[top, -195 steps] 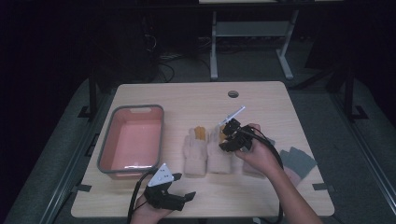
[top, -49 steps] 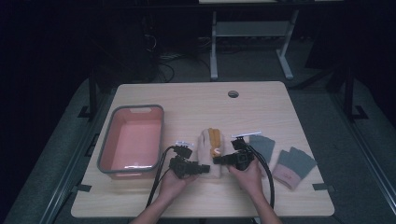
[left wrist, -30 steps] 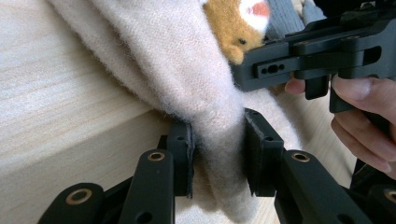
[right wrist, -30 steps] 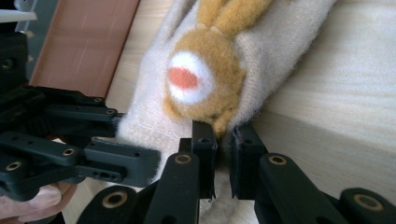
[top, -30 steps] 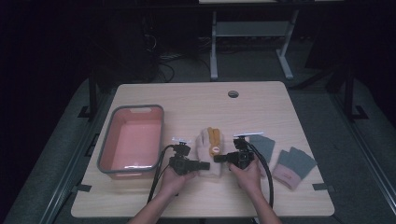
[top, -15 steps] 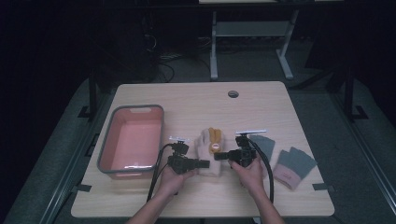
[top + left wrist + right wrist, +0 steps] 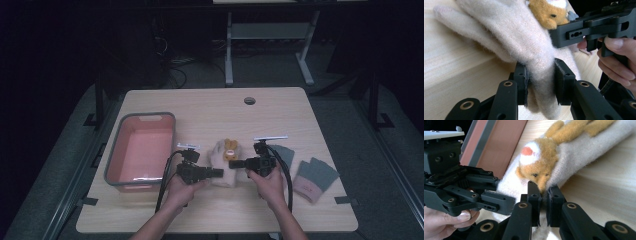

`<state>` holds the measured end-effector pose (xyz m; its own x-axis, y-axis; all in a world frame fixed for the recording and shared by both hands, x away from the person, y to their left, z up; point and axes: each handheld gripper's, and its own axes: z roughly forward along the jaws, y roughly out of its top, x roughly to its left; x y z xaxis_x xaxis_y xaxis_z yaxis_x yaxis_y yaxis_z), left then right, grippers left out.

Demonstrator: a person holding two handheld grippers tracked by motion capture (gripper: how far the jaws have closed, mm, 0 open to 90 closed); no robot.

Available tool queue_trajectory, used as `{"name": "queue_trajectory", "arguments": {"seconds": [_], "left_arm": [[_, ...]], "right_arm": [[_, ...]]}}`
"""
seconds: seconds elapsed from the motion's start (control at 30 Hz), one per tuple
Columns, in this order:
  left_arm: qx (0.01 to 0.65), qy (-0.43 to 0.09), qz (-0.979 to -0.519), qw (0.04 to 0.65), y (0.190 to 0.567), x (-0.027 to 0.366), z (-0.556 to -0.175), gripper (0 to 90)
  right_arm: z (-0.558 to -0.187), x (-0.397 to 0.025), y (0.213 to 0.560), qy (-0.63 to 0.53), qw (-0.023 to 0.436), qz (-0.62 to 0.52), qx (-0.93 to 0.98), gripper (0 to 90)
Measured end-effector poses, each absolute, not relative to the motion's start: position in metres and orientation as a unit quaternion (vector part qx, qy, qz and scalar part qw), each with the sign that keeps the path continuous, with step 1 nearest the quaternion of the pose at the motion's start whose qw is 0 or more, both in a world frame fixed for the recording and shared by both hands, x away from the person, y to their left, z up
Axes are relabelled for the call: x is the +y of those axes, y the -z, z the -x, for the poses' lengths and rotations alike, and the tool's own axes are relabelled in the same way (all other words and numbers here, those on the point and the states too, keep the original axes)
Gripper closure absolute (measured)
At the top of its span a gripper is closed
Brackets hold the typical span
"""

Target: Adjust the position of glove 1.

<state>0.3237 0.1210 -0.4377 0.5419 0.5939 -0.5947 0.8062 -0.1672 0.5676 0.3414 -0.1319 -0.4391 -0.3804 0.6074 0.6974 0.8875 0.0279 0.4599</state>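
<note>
The worktop (image 7: pixel 210 102) is carrying, largest first, a pink bin (image 7: pixel 142 150) toward its left edge, grey gloves (image 7: pixel 314 176) toward its right edge, and a cream glove (image 7: pixel 223 161) lying near the middle of its front half. My left gripper (image 7: pixel 220 173) is clamping the cream glove's cuff; my right gripper (image 7: pixel 235 163) is pinching its orange animal patch (image 7: pixel 541 170).

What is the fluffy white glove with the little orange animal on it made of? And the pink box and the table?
The cream glove looks like fuzzy knitted wool or fleece: fine hairs stand off it. The orange animal patch seems plush, with a soft pile. The pink bin looks like smooth plastic with a grey rim. The table shows pale wood grain, perhaps laminate.
</note>
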Motion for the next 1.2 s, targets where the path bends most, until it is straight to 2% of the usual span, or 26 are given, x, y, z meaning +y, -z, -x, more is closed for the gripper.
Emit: {"name": "queue_trajectory", "arguments": {"seconds": [1.2], "left_arm": [[0.441,0.103,-0.754,0.475,0.378,0.147,-0.341,67.6]], "right_arm": [[-0.360,-0.114,0.379,0.479,0.145,0.503,-0.705,83.5]]}}
